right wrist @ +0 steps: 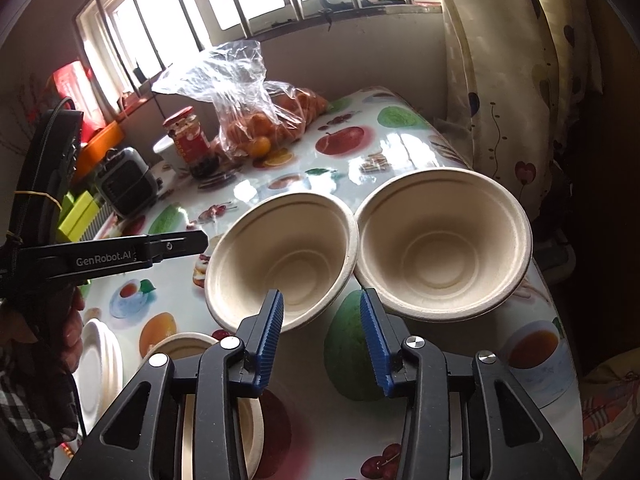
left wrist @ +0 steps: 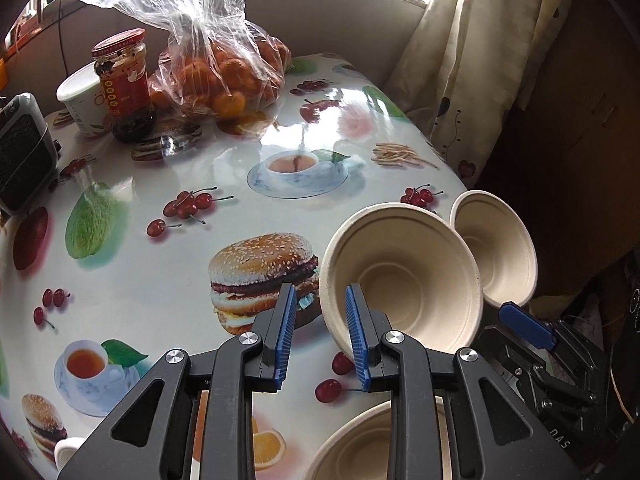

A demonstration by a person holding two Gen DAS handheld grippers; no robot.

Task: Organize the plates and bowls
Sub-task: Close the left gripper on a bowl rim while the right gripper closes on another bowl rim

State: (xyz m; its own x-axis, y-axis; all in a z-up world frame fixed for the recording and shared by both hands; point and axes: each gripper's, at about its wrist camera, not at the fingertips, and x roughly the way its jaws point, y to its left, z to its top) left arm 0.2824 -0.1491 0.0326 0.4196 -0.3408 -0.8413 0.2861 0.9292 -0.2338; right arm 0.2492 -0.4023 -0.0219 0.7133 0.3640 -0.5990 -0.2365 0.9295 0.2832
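Orange bag (left wrist: 224, 76) beside jar (left wrist: 126, 84)

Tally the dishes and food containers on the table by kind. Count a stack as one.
Bowls: 3
Stack of plates: 1
Jar: 1
White tub: 1
Bag of oranges: 1
Total: 7
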